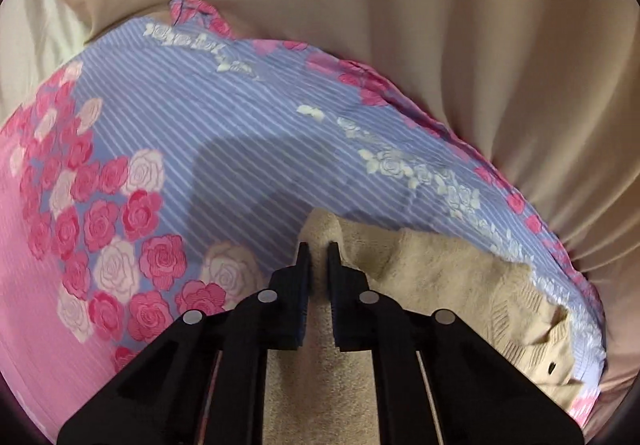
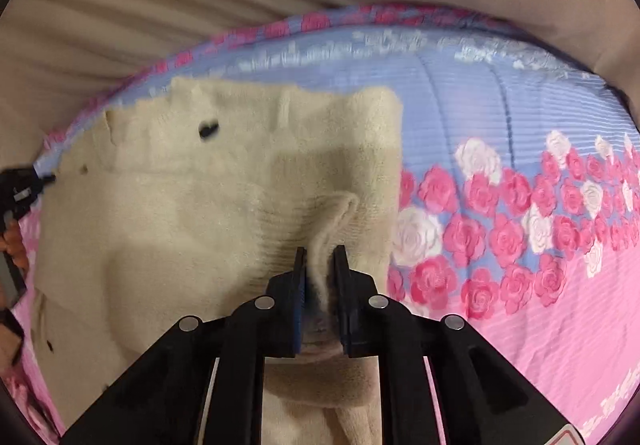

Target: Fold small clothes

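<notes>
On the floral bedsheet [image 1: 168,149], each hand-held gripper, left [image 1: 317,245] and right [image 2: 320,249], pinches my cream knit garment [image 2: 192,197], folding barely begun.

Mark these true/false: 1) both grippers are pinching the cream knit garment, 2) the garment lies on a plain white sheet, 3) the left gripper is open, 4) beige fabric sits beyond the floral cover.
1) True: left gripper and right gripper each pinch the cream knit garment.
2) False: it lies on a blue-striped floral cover with pink roses.
3) False: it is shut on a fold of the knit.
4) True: beige fabric lies beyond it.
</notes>
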The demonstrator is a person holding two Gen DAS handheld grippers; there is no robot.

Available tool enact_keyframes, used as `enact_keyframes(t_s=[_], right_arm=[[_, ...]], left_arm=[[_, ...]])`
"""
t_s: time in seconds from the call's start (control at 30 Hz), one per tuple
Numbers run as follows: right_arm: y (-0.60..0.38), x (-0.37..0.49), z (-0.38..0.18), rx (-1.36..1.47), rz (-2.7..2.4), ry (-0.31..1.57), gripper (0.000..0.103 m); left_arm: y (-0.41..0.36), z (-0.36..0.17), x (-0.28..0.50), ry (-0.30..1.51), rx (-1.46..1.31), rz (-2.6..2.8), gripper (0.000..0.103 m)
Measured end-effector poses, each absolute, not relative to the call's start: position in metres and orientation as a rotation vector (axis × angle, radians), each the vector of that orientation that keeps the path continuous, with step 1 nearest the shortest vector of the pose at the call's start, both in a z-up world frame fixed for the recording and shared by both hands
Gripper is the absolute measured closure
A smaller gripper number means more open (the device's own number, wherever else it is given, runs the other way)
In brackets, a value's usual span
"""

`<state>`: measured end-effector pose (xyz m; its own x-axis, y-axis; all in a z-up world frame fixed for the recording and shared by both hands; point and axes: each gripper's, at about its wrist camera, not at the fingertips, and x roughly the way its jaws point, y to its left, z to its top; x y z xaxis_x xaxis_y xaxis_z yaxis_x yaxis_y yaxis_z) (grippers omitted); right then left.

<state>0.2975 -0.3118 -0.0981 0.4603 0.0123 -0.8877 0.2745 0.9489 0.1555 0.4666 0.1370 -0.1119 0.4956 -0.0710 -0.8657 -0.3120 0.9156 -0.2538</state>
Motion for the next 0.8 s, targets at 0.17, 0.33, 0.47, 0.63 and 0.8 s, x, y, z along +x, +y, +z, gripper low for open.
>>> enact_keyframes(t_s=[0.17, 0.33, 0.47, 0.63, 0.8], right_arm=[[-0.326, 0.302, -0.101, 0.227, -0.207, 1.104, 0.094], [-0.327, 0.269, -0.086, 0.220, -0.263, 1.047, 0.078], [-0.315, 0.216, -0.079, 0.251, -0.250, 1.037, 0.058], [-0.291, 0.128, -0.102, 0.267, -0.210, 1.149, 0.047], [-0.281, 0.051, -0.128, 0.372, -0.184, 1.227, 0.042]], left_arm=[[0.134, -0.098, 0.472, 1.042, -0.383, 0.071, 0.087], [0.146, -0.069, 0.435, 0.982, -0.398, 0.025, 0.039], [0.169, -0.061, 0.366, 0.981, -0.401, 0.023, 0.025], [0.195, -0.092, 0.264, 1.124, -0.408, 0.036, 0.024], [0.210, -0.130, 0.161, 1.254, -0.436, 0.049, 0.024]])
